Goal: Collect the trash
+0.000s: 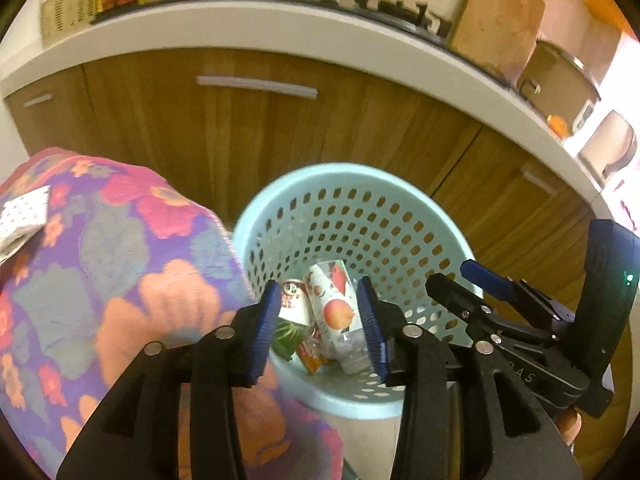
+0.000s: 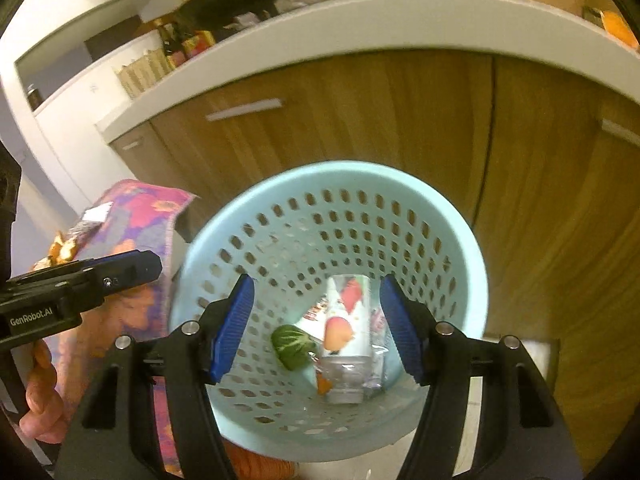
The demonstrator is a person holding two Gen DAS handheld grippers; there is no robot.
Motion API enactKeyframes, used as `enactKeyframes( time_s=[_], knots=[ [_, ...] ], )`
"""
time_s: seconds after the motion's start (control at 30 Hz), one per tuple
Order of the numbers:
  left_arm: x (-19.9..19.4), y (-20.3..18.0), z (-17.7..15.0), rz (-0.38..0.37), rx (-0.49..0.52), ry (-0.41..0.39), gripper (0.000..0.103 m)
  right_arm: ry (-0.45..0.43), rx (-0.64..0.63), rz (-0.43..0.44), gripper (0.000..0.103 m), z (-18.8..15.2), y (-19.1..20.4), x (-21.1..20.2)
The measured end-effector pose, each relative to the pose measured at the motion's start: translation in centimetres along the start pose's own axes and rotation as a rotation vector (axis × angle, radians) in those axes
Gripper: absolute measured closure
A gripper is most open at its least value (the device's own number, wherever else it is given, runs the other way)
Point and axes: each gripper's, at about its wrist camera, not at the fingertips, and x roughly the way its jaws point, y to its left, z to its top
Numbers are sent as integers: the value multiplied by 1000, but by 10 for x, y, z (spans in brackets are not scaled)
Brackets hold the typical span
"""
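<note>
My two grippers hang over one pale blue basket (image 2: 332, 184): the left gripper (image 1: 322, 322) and right gripper (image 2: 318, 326) both stand apart, empty. Below them, on the basket's bottom, lie two printed cups (image 1: 336, 304), one green leaf (image 2: 292, 346) and wrappers. A flowered cloth (image 1: 120, 264) lies left; wooden cupboards (image 1: 240, 128) stand behind.

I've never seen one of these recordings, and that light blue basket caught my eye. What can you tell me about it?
The light blue basket looks like plastic: round, open-topped, with a smooth rim and walls pierced by rows of small holes. It stands upright on the floor, before the wooden cabinet doors and beside a flowered cloth. Inside lie a peach-printed bottle, a green leafy scrap and wrappers. Both grippers hang open above it, apart from it.
</note>
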Motion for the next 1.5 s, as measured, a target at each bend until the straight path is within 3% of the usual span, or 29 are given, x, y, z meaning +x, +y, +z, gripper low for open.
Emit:
enactKeyframes(
  time_s=[0.17,0.27,0.33,0.47,0.7,1.03,1.13,1.23,1.37,1.43,1.5],
  knots=[
    [-40,16,-8,0,-25,-93,57,-61,-88,49,42,3,39,-18],
    [-69,30,-15,45,-39,-161,46,-87,-146,82,42,5,66,-24],
    [-88,40,-19,86,-62,-206,33,-95,-187,106,42,5,85,-26],
    [-122,67,-30,112,-115,-265,32,-102,-279,129,42,3,126,-28],
    [-177,116,-49,241,-165,-353,30,-115,-395,178,42,7,183,-27],
    [-219,208,-76,383,-306,-392,27,-75,-489,245,42,30,254,9],
    [-217,237,-80,365,-373,-382,29,-16,-461,277,42,39,270,33],
    [-206,264,-81,285,-449,-347,32,35,-419,301,42,50,280,56],
    [-189,283,-79,250,-497,-294,35,45,-406,291,42,58,293,76],
    [-183,289,-77,236,-496,-281,44,46,-411,289,42,61,298,80],
    [-179,290,-75,223,-495,-279,45,43,-420,270,42,64,304,86]
  ],
)
